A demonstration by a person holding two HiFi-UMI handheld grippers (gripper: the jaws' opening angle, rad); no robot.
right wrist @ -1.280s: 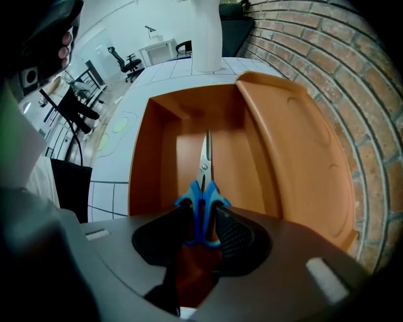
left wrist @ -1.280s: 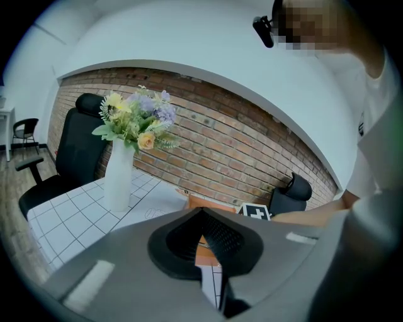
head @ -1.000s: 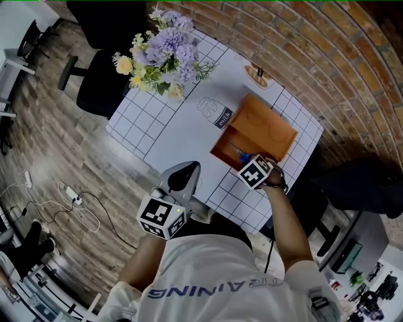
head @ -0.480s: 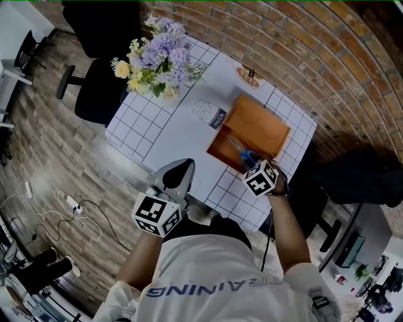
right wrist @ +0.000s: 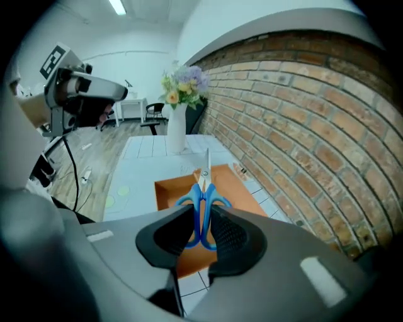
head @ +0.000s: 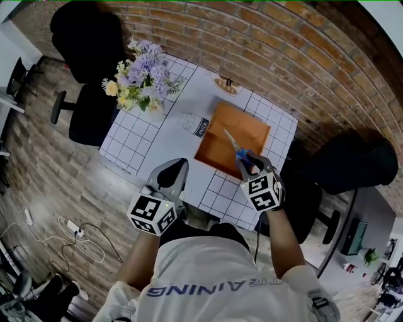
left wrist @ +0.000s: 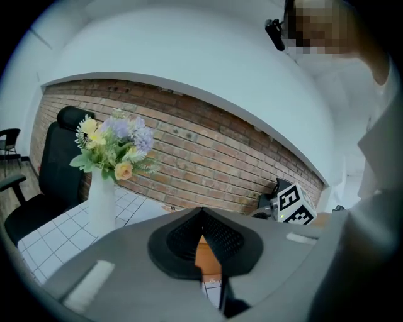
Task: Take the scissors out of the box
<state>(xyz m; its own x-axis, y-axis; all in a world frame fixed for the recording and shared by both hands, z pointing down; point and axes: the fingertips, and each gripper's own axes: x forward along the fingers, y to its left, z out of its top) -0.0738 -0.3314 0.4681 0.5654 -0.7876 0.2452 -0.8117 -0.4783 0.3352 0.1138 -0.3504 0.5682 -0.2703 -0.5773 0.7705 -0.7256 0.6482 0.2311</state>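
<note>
right gripper point(head: 247, 165) clamped on blue handles of scissors point(right wrist: 202, 189), jaws just been closing. scissors held up over open orange box point(head: 244, 127) on gridded table point(head: 143, 136), blades pointing away. left gripper point(head: 174, 170) jaws together, nothing between, near table's front edge.

Office-style workroom: brick wall point(head: 283, 50) from 12 to 3 o'clock, wood-plank floor point(head: 38, 170), black office chair point(head: 88, 107) at 10 o'clock, gridded tabletop point(head: 135, 135), floor cables point(head: 69, 229) at 8 o'clock, ceiling strip light point(right wrist: 116, 6), desks point(right wrist: 135, 104) behind.
</note>
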